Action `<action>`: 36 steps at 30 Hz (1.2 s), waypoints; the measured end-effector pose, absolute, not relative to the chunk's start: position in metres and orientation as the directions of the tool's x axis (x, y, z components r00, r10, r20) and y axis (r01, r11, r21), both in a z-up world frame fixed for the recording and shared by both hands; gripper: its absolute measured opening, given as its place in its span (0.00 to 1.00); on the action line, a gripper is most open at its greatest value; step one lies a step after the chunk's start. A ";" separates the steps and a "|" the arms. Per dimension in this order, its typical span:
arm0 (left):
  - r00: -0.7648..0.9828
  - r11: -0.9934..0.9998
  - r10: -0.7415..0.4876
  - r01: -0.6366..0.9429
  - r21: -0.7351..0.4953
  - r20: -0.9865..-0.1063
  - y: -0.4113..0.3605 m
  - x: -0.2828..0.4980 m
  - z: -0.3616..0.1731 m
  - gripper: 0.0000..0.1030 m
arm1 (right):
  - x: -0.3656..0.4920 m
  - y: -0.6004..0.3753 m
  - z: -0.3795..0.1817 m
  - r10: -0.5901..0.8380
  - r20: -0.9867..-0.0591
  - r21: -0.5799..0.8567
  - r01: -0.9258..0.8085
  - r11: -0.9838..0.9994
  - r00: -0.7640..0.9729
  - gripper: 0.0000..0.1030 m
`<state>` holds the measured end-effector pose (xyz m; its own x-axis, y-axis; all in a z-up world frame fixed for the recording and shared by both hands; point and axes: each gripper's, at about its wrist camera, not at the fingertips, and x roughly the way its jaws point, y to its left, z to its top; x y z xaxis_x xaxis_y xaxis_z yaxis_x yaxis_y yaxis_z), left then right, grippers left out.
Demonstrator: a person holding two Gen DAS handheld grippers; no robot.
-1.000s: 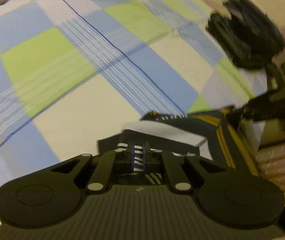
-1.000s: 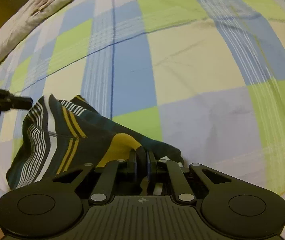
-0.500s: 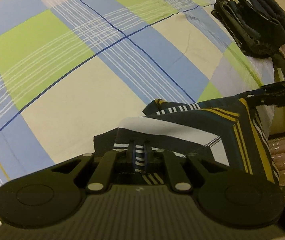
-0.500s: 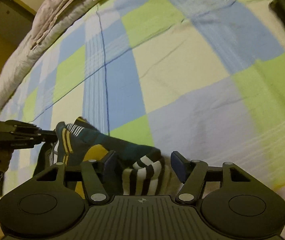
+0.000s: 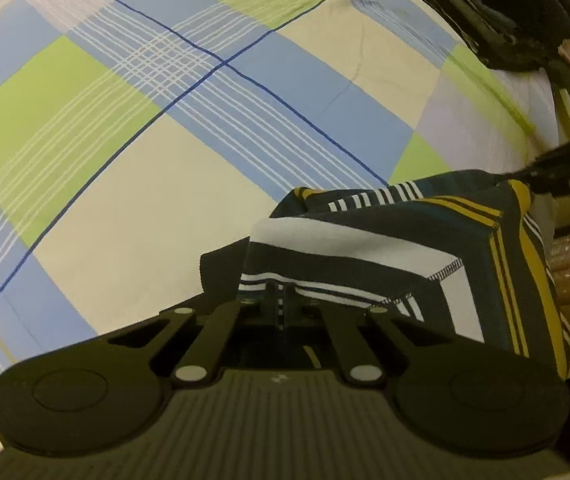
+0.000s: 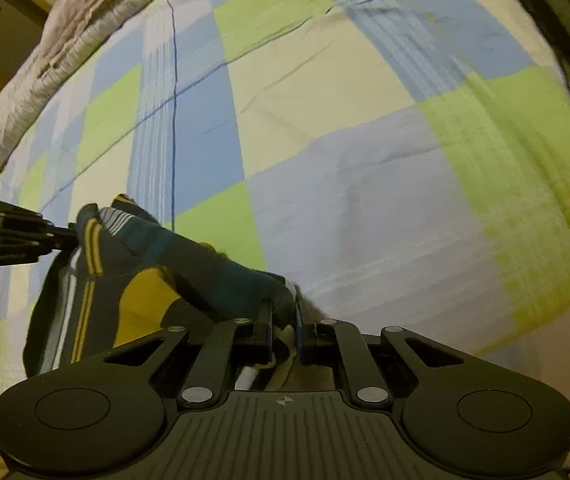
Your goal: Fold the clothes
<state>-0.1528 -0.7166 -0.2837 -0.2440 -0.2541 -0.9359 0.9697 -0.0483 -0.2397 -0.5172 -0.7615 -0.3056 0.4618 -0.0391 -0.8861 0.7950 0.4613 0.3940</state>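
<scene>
Bedsheet (image 5: 133,152) in checks fills both frames; a dark clothes pile (image 5: 497,8) sits upper right. Striped garment (image 5: 385,256) stretches between both grippers, long axis left-to-right: left hand-held gripper (image 5: 281,308) and right hand-held gripper (image 6: 285,320) each pinch one end.

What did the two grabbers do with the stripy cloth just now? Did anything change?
The right gripper changed most: half a second ago its fingers were spread open beside the striped garment, and now they are shut on a fold of it. The left gripper kept its pinch on the other end the whole time. The garment hangs bunched between them over the checked bedsheet. The dark folded pile stayed at the bed's edge.
</scene>
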 end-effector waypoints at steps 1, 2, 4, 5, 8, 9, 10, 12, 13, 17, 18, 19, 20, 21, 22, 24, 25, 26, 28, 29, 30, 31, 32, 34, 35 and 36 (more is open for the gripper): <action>-0.241 -0.046 -0.256 0.970 -0.237 -0.936 -0.715 -0.152 -0.282 0.02 | -0.517 -0.764 -0.306 -0.036 -0.885 0.397 0.794 0.459 0.464 0.09; -0.233 -0.038 -0.262 0.972 -0.231 -0.937 -0.713 -0.151 -0.281 0.02 | -0.520 -0.765 -0.303 -0.042 -0.882 0.401 0.794 0.458 0.469 0.09; -0.213 -0.010 -0.277 0.976 -0.219 -0.937 -0.709 -0.148 -0.277 0.02 | -0.526 -0.764 -0.293 -0.077 -0.879 0.388 0.801 0.456 0.470 0.31; -0.205 0.004 -0.286 0.977 -0.215 -0.936 -0.706 -0.146 -0.275 0.03 | -0.528 -0.761 -0.287 -0.107 -0.881 0.368 0.811 0.455 0.460 0.43; -0.188 0.020 -0.322 0.978 -0.206 -0.928 -0.693 -0.144 -0.265 0.05 | -0.529 -0.741 -0.269 -0.175 -0.874 0.339 0.826 0.451 0.454 0.58; -0.188 0.017 -0.336 0.978 -0.206 -0.923 -0.688 -0.144 -0.261 0.05 | -0.528 -0.732 -0.263 -0.192 -0.868 0.337 0.827 0.449 0.458 0.58; -0.193 0.005 -0.351 0.978 -0.208 -0.916 -0.681 -0.145 -0.257 0.05 | -0.527 -0.722 -0.258 -0.209 -0.862 0.335 0.829 0.448 0.461 0.58; -0.204 -0.025 -0.378 0.977 -0.210 -0.903 -0.665 -0.147 -0.249 0.05 | -0.525 -0.703 -0.247 -0.243 -0.850 0.331 0.832 0.445 0.468 0.58; -0.210 -0.046 -0.388 0.977 -0.209 -0.897 -0.655 -0.149 -0.246 0.05 | -0.525 -0.694 -0.242 -0.260 -0.843 0.329 0.834 0.443 0.471 0.58; -0.227 -0.142 -0.411 0.973 -0.183 -0.883 -0.611 -0.159 -0.233 0.06 | -0.510 -0.634 -0.227 -0.301 -0.832 0.285 0.825 0.488 0.466 0.58; -0.227 -0.167 -0.417 0.971 -0.171 -0.880 -0.599 -0.161 -0.230 0.06 | -0.504 -0.617 -0.227 -0.302 -0.838 0.262 0.820 0.509 0.455 0.58; -0.228 -0.187 -0.419 0.969 -0.162 -0.879 -0.588 -0.163 -0.227 0.06 | -0.498 -0.599 -0.226 -0.301 -0.844 0.238 0.814 0.531 0.443 0.58; -0.229 -0.203 -0.417 0.967 -0.155 -0.880 -0.579 -0.165 -0.225 0.06 | -0.492 -0.580 -0.227 -0.301 -0.851 0.208 0.803 0.559 0.430 0.58; -0.227 -0.220 -0.412 0.965 -0.145 -0.882 -0.569 -0.167 -0.224 0.06 | -0.486 -0.564 -0.227 -0.306 -0.858 0.174 0.793 0.583 0.413 0.58; -0.221 -0.241 -0.405 0.962 -0.129 -0.888 -0.561 -0.170 -0.224 0.07 | -0.481 -0.548 -0.228 -0.312 -0.864 0.140 0.783 0.606 0.396 0.58; -0.209 -0.283 -0.391 0.954 -0.100 -0.896 -0.546 -0.176 -0.224 0.09 | -0.474 -0.520 -0.228 -0.327 -0.875 0.072 0.765 0.640 0.357 0.58; -0.206 -0.303 -0.385 0.949 -0.087 -0.900 -0.540 -0.179 -0.224 0.11 | -0.471 -0.510 -0.228 -0.339 -0.880 0.035 0.755 0.655 0.334 0.58; -0.200 -0.319 -0.381 0.945 -0.074 -0.903 -0.535 -0.182 -0.224 0.15 | -0.469 -0.500 -0.228 -0.351 -0.883 -0.004 0.743 0.669 0.311 0.58; -0.187 -0.342 -0.378 0.938 -0.050 -0.907 -0.528 -0.190 -0.224 0.16 | -0.465 -0.487 -0.229 -0.370 -0.889 -0.072 0.713 0.697 0.271 0.59; -0.185 -0.350 -0.378 0.936 -0.046 -0.907 -0.525 -0.193 -0.224 0.16 | -0.464 -0.482 -0.230 -0.375 -0.891 -0.099 0.697 0.710 0.255 0.60; -0.186 -0.356 -0.376 0.933 -0.044 -0.908 -0.522 -0.196 -0.224 0.16 | -0.463 -0.479 -0.231 -0.374 -0.894 -0.111 0.685 0.720 0.248 0.60; -0.187 -0.362 -0.375 0.931 -0.042 -0.908 -0.520 -0.199 -0.224 0.16 | -0.464 -0.477 -0.232 -0.371 -0.896 -0.118 0.674 0.729 0.245 0.61; -0.187 -0.365 -0.373 0.930 -0.042 -0.909 -0.518 -0.202 -0.225 0.16 | -0.465 -0.475 -0.233 -0.368 -0.898 -0.124 0.664 0.738 0.242 0.61; -0.186 -0.362 -0.365 0.931 -0.045 -0.912 -0.515 -0.207 -0.228 0.16 | -0.466 -0.475 -0.236 -0.359 -0.902 -0.127 0.647 0.752 0.240 0.61; -0.185 -0.359 -0.361 0.932 -0.047 -0.914 -0.514 -0.210 -0.229 0.16 | -0.469 -0.476 -0.238 -0.354 -0.904 -0.127 0.639 0.759 0.240 0.61; -0.182 -0.356 -0.356 0.933 -0.047 -0.917 -0.512 -0.213 -0.231 0.16 | -0.471 -0.477 -0.240 -0.349 -0.905 -0.127 0.631 0.765 0.241 0.61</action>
